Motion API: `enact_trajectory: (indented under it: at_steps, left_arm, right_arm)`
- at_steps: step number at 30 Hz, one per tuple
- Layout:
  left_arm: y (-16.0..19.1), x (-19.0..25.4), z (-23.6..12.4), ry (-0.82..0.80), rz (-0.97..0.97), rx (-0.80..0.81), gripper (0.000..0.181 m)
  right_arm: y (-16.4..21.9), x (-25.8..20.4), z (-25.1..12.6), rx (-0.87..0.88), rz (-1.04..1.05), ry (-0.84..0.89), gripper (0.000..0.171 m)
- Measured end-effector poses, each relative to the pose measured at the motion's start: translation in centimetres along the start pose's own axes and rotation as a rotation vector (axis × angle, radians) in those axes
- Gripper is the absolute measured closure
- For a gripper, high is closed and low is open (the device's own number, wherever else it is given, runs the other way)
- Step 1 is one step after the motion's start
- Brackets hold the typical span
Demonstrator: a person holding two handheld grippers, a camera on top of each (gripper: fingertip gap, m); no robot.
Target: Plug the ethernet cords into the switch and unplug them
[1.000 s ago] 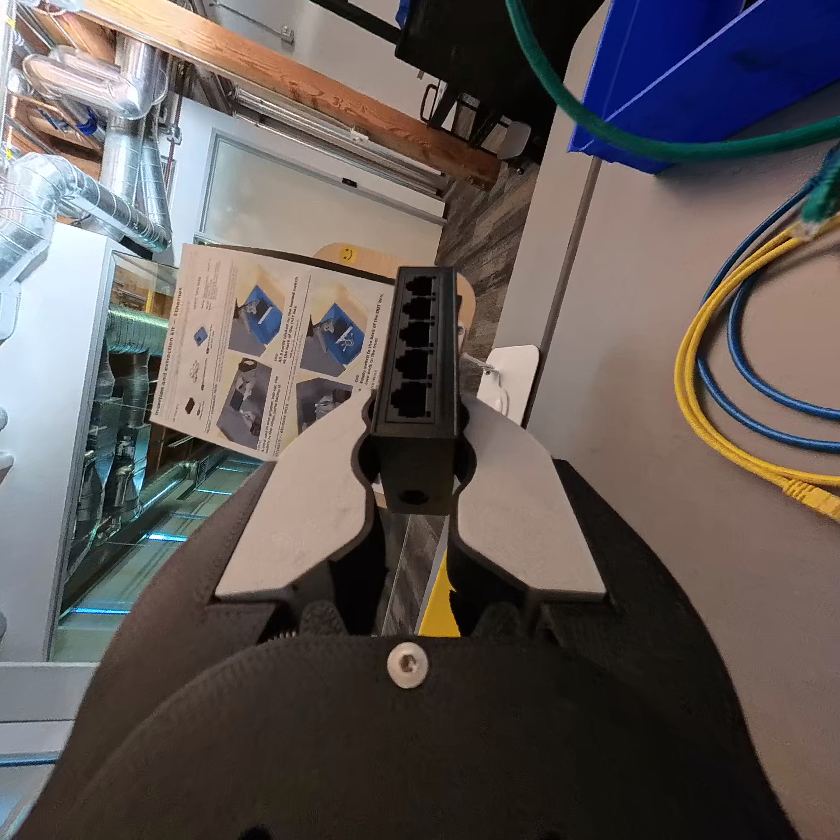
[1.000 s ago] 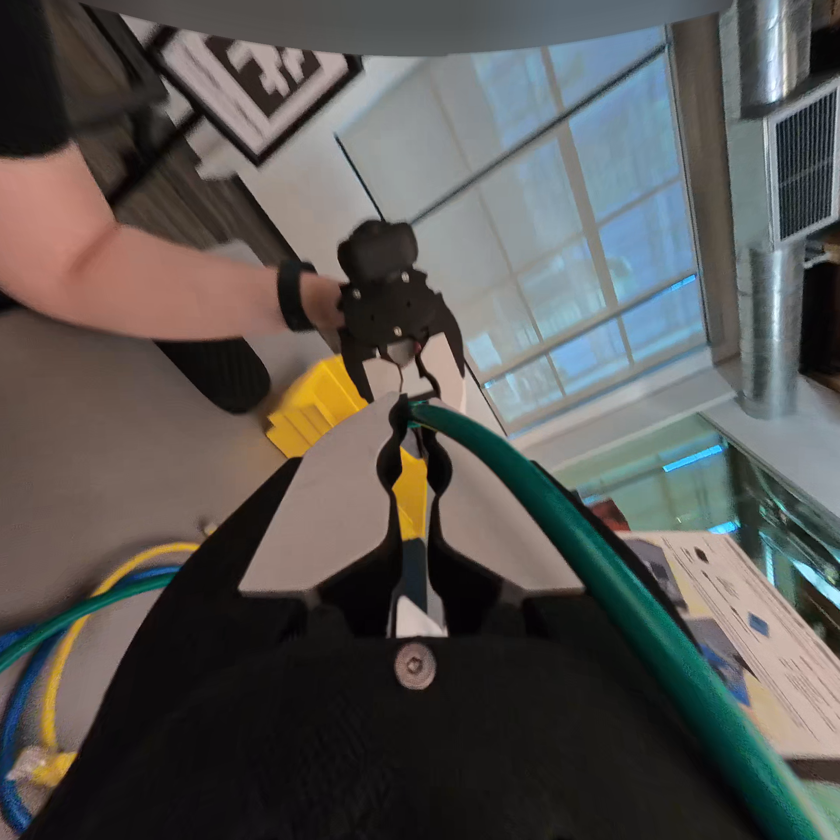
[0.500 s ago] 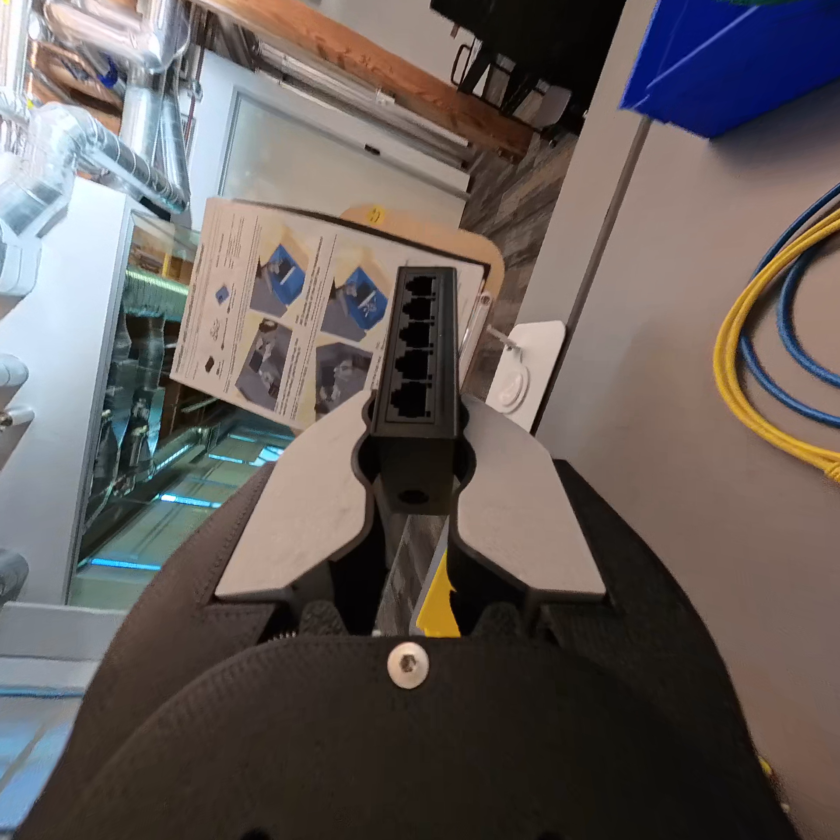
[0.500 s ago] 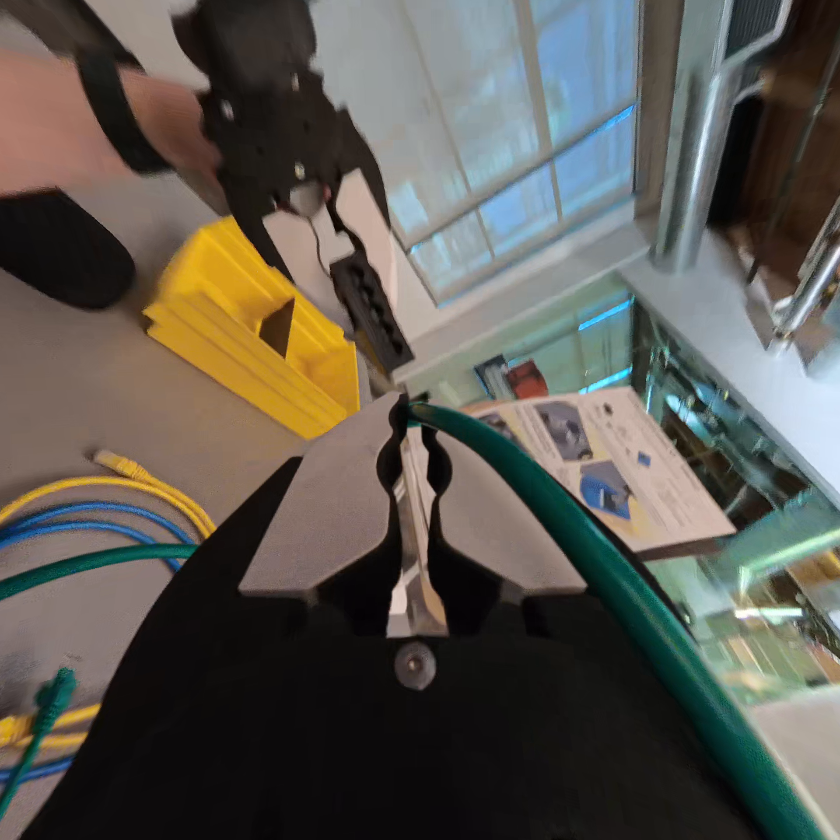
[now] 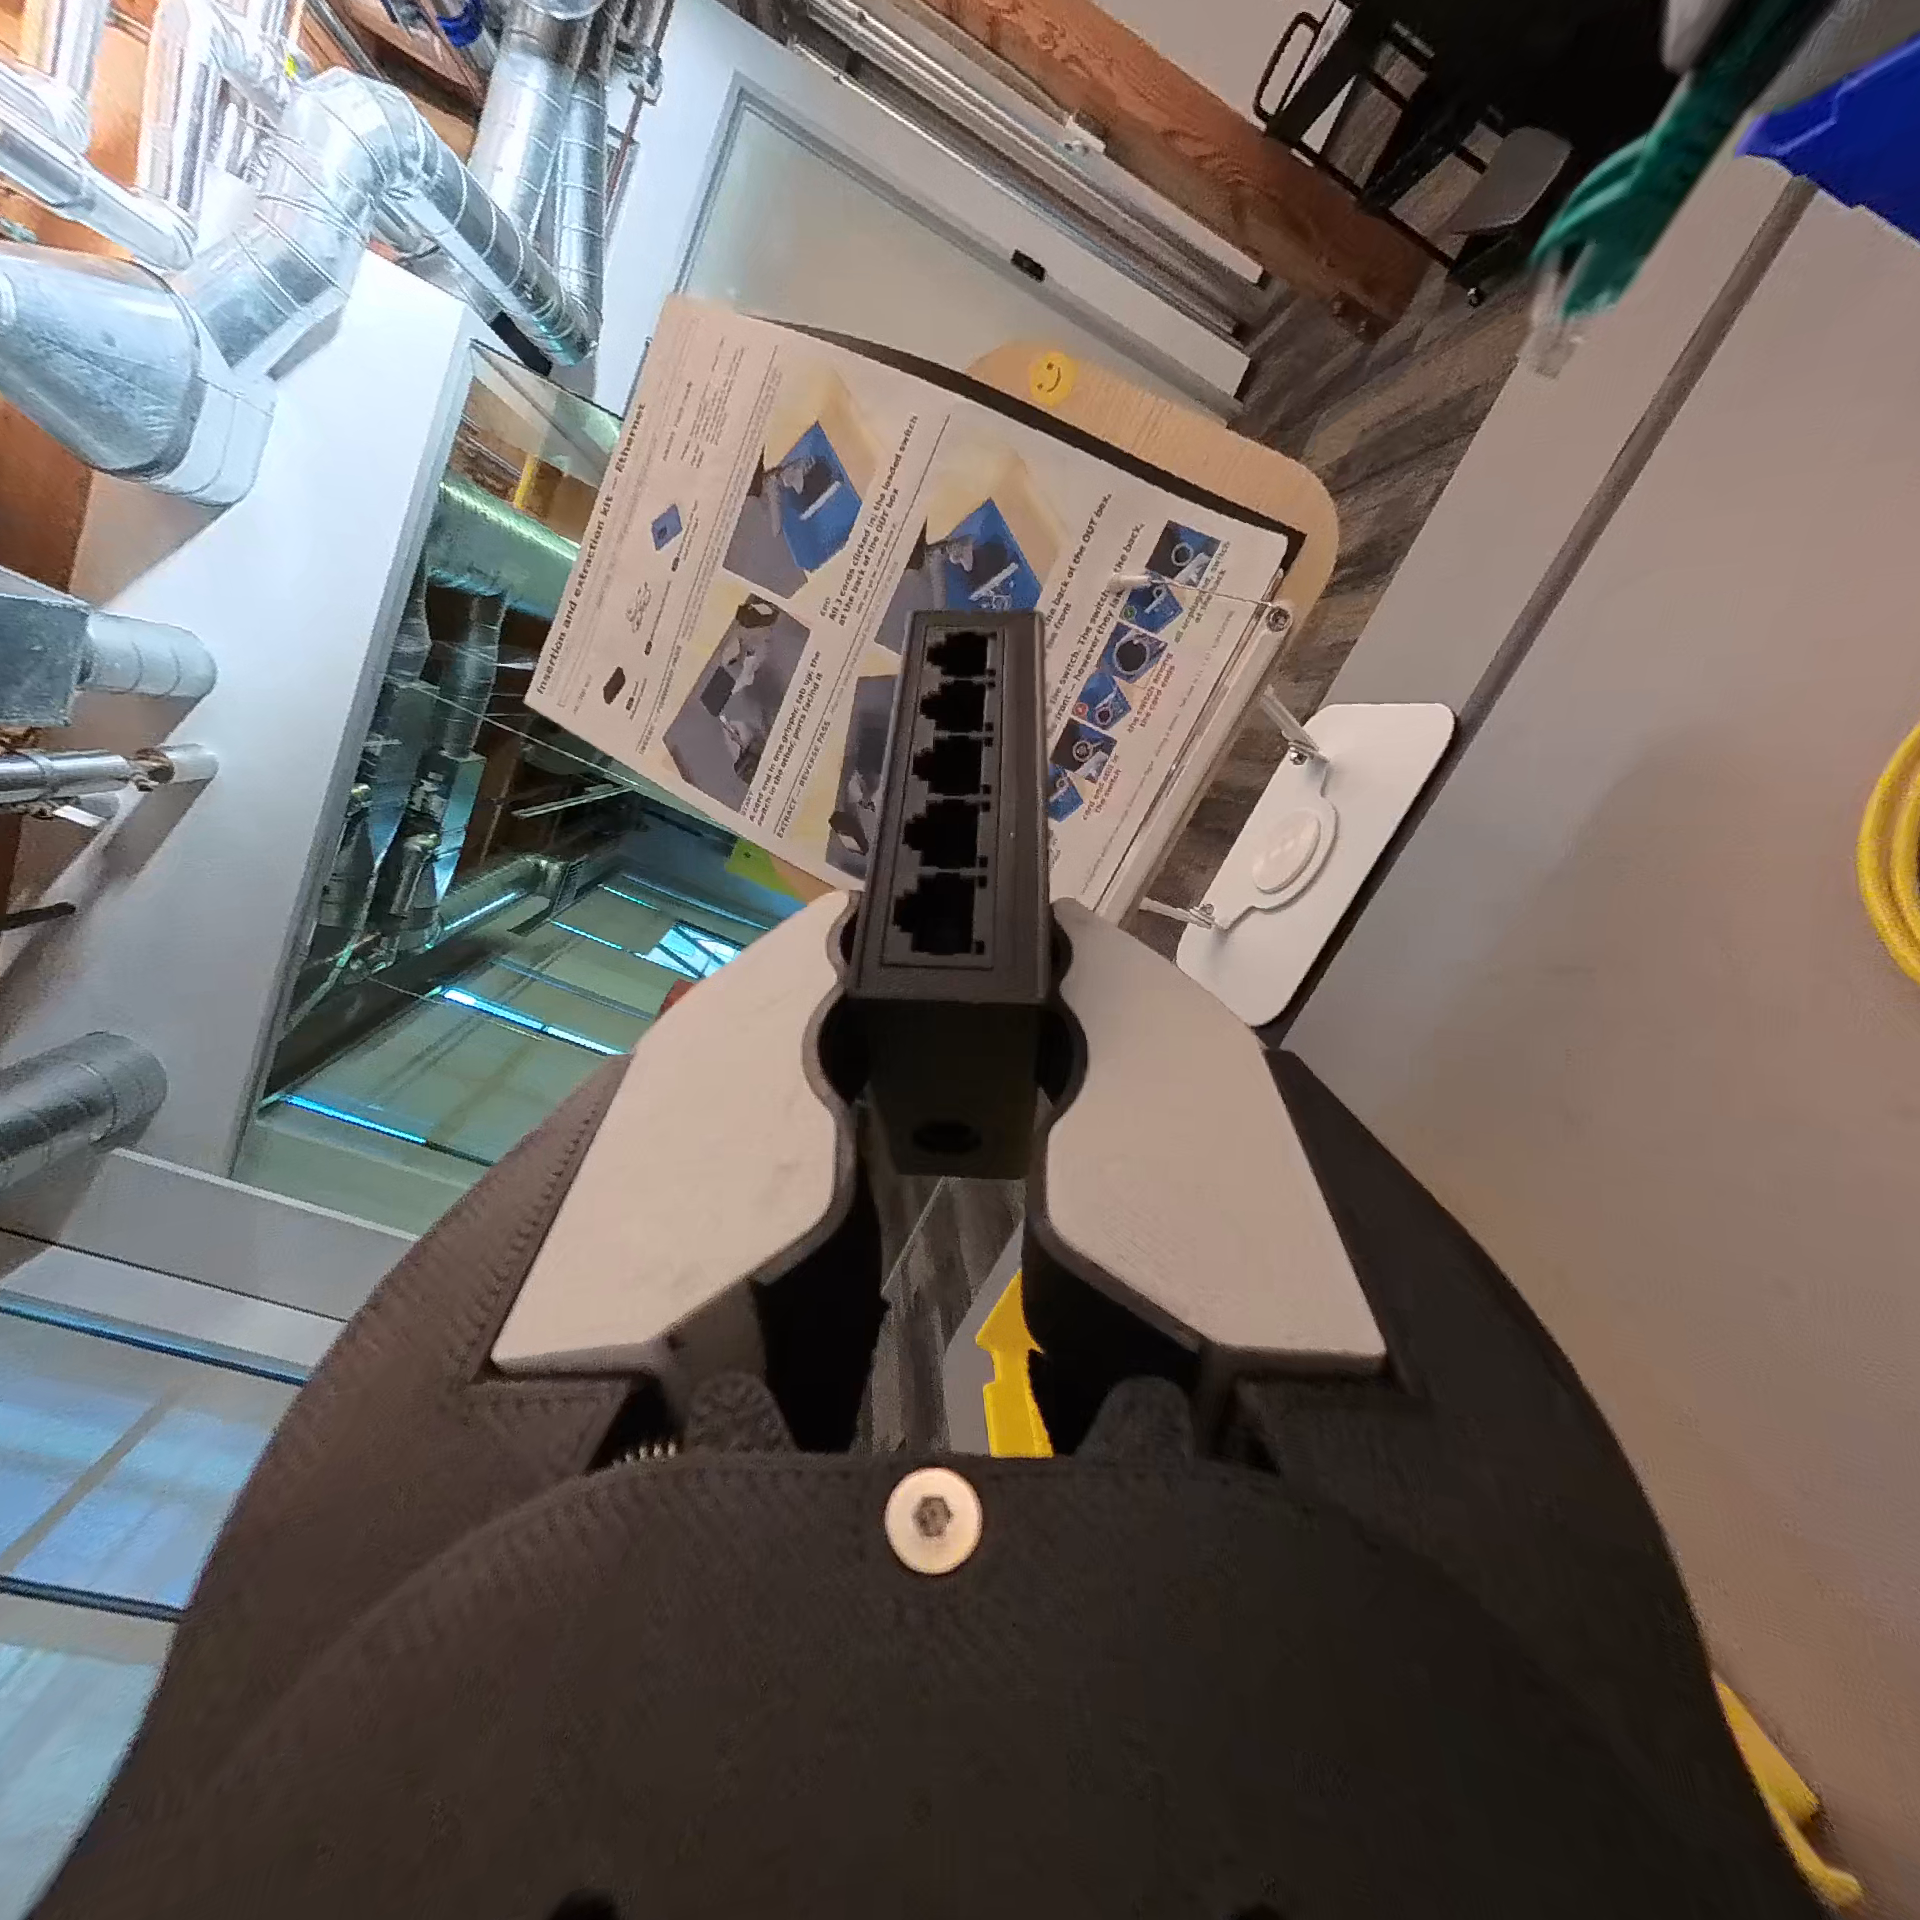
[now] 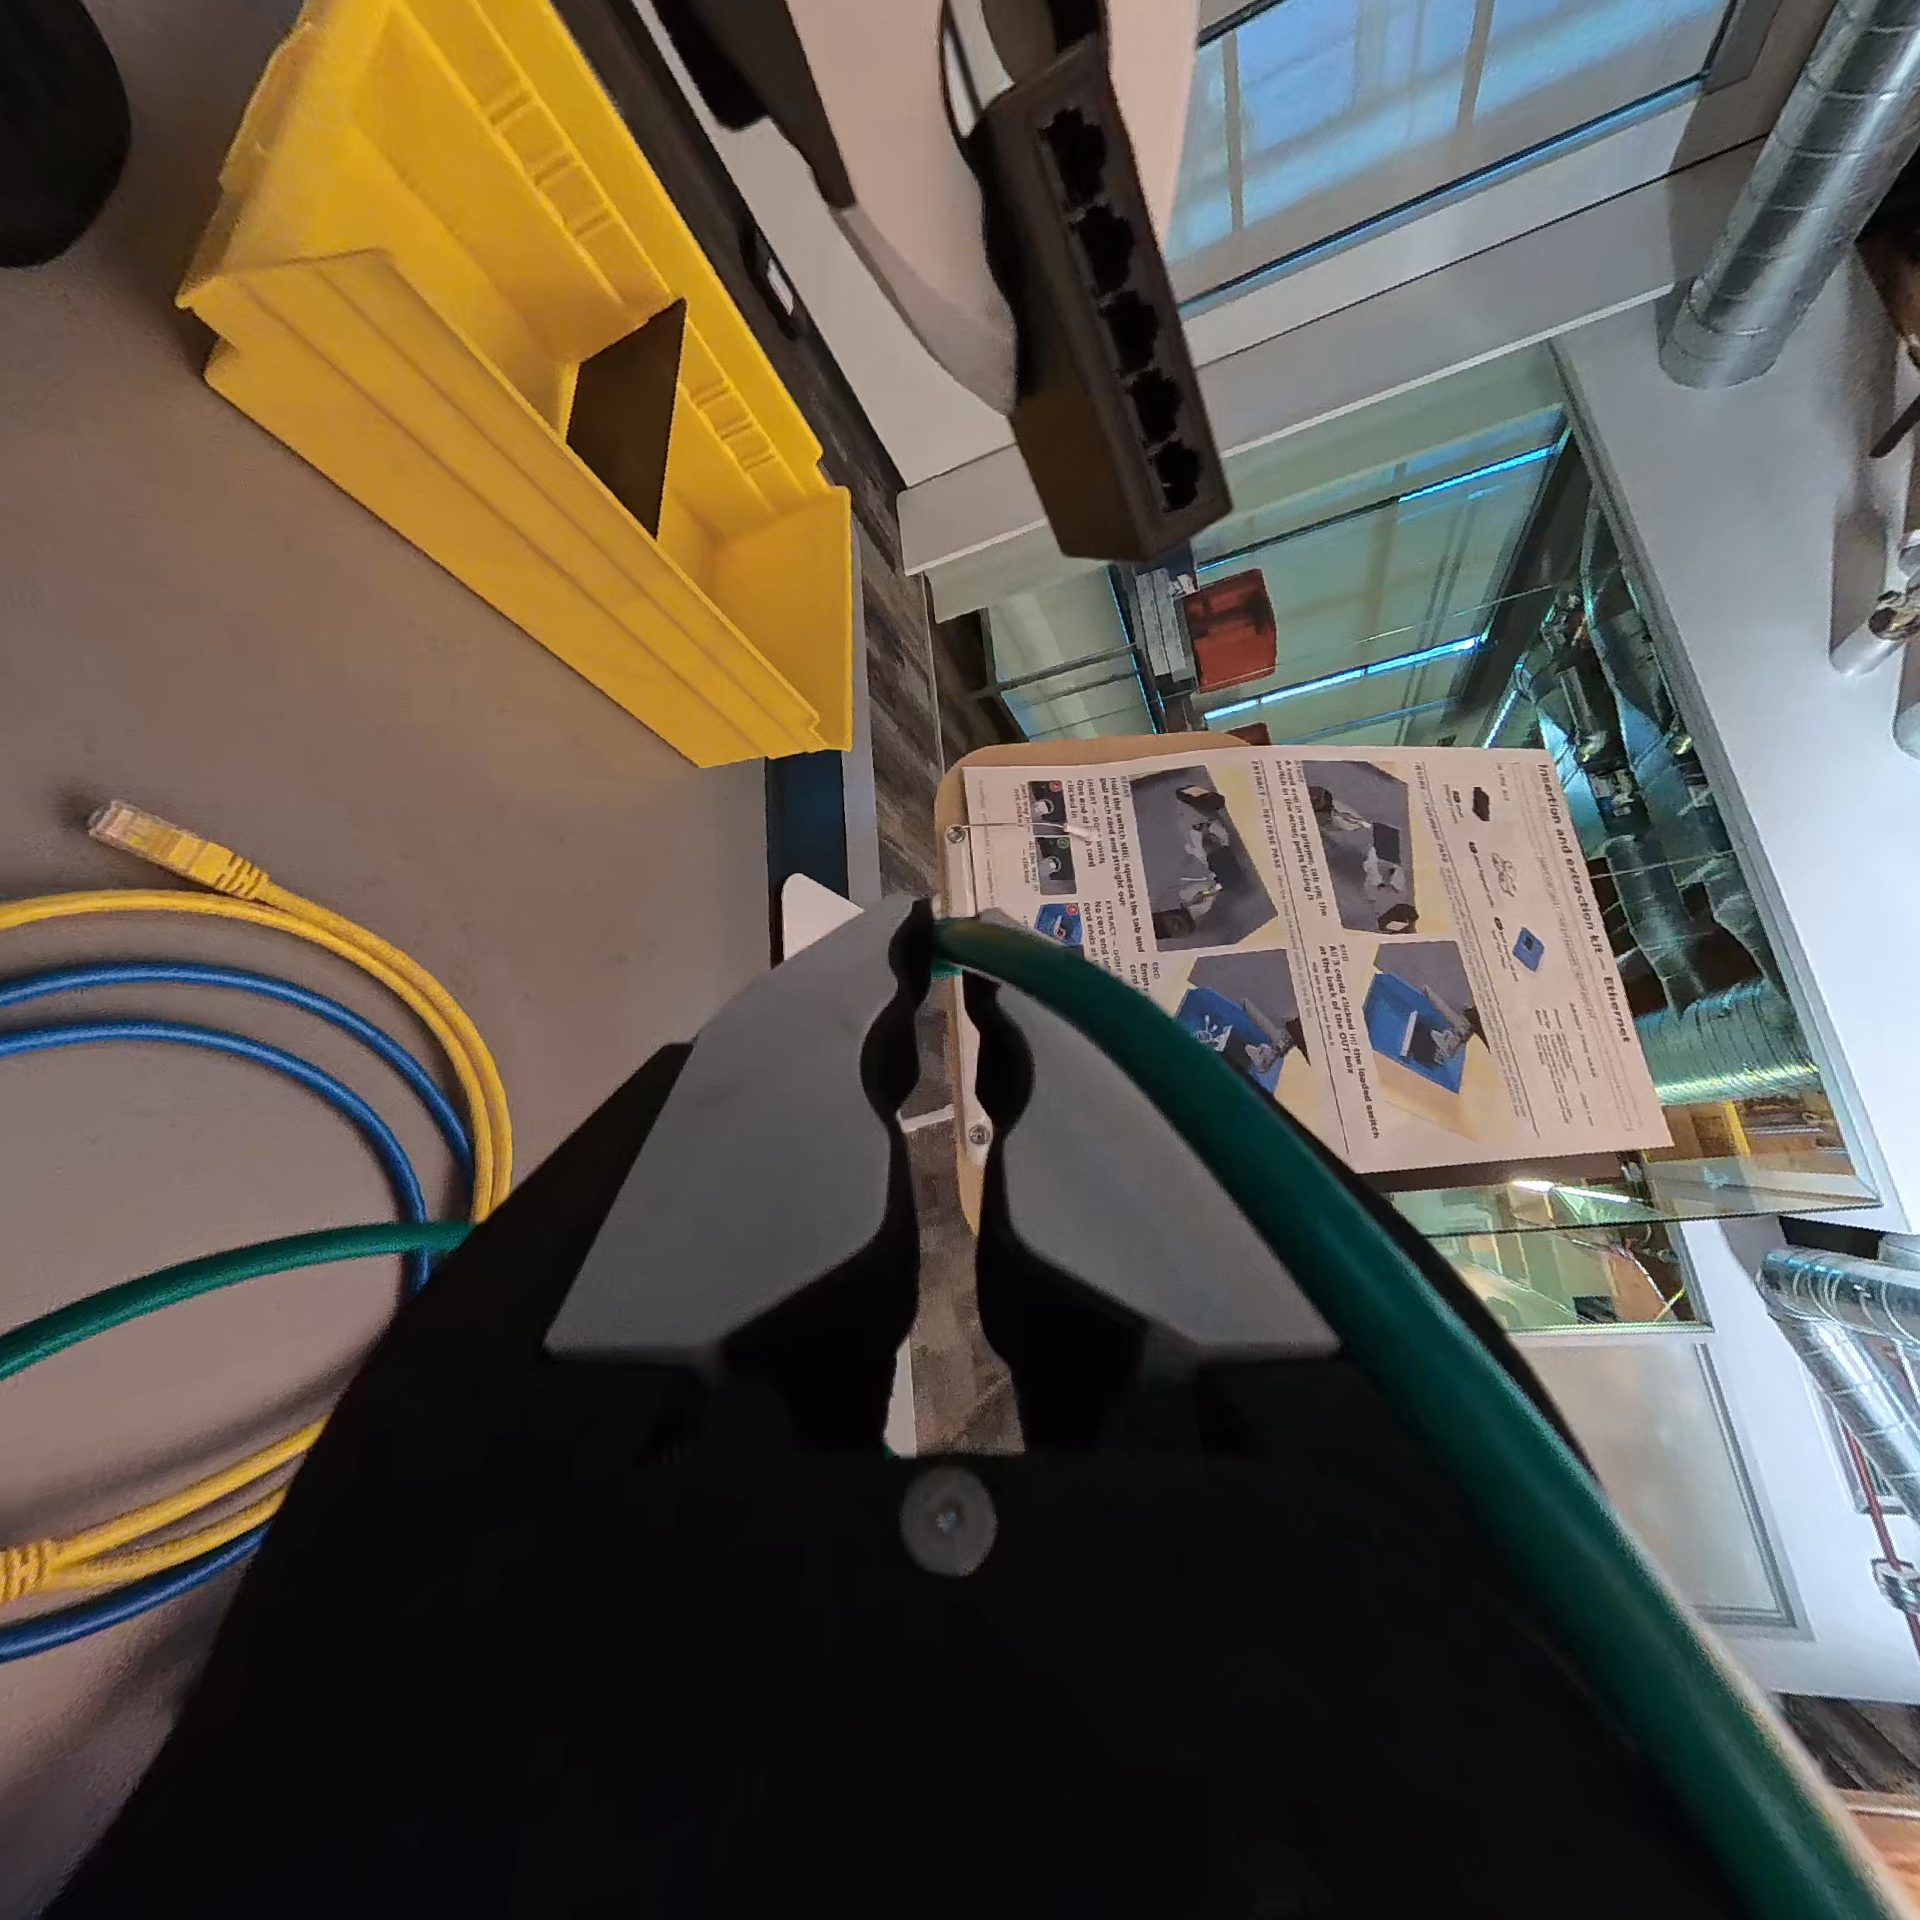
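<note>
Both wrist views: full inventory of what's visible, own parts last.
switch: 1, black, five empty ports, clamped in left gripper, off the table
green cord: 1, held by right gripper, rest trails onto table; its plug shows top right in left view
yellow cord: 1, loose on table, plug free
blue cord: 1, looped beside the yellow one
yellow bin: 1, far table edge
blue bin: 1, corner only
instruction sheet: 1, printed, on a stand beyond the table
table: 1, grey
left gripper: fingers shut on switch
right gripper: fingers shut on green cord
</note>
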State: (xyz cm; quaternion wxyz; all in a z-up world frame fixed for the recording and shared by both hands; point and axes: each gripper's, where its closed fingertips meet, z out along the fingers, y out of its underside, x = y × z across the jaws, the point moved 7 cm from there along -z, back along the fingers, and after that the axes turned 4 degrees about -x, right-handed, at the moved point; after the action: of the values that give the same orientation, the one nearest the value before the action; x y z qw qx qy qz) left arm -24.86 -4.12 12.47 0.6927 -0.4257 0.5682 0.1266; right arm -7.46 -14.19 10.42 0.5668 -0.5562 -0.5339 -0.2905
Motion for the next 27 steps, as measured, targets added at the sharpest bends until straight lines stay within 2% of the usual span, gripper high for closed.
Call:
enact_trajectory:
  at_steps: [20, 27]
  left_arm:
    - [-0.2, 0.5, 0.5, 0.028, 0.0, 0.014, 0.152]
    - [-1.0, 2.9, 2.5, 0.123, 0.004, 0.076, 0.153]
  right_arm:
    - [-0.1, -0.6, 0.6, -0.033, -0.036, -0.026, 0.165]
    - [-1.2, -0.6, -0.2, 0.025, -0.025, -0.037, 0.165]
